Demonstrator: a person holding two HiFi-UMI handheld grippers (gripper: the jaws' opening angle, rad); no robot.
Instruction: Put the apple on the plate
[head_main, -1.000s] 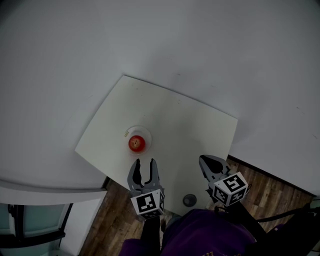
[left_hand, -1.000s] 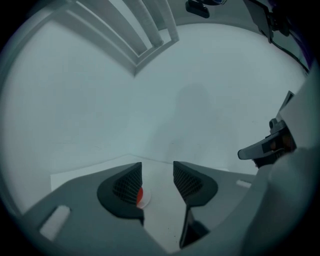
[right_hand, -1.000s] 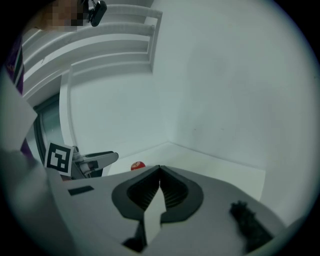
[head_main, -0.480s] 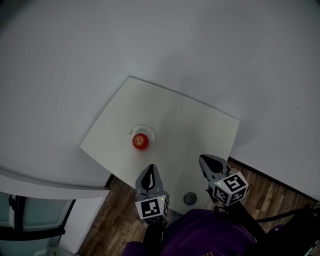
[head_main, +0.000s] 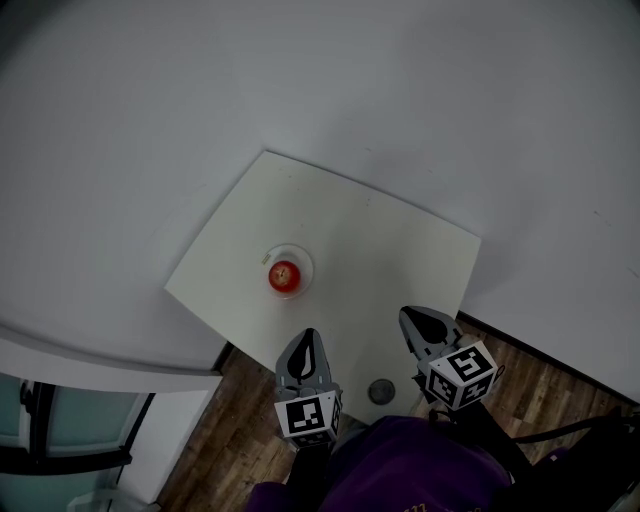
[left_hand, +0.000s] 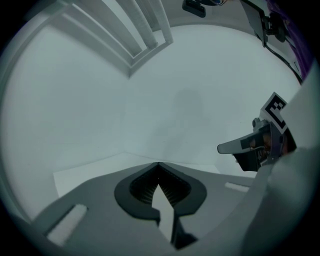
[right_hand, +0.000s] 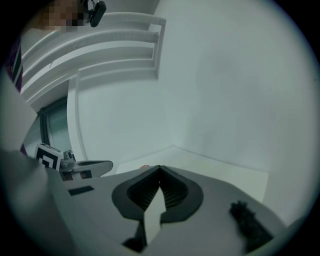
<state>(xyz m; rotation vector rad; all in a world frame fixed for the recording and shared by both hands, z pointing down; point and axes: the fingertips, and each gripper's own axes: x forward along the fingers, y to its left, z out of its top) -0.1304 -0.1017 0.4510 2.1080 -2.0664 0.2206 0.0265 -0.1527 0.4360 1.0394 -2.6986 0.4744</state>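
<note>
On the white tabletop (head_main: 380, 250) in a pale corner the apple (head_main: 284, 274) sits on the plate (head_main: 305, 262), so the task looks done, and the left gripper (head_main: 309, 335) and right gripper (head_main: 408, 315), both pinched together and empty near the front edge, should not nudge the plate.

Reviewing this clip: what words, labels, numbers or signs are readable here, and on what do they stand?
No readable words, brands or numbers in any view.
Left marker cube, on the left tongs: black-and-white square code pattern, not text.
Right marker cube, on the right tongs: the same kind of code pattern, not text.
</note>
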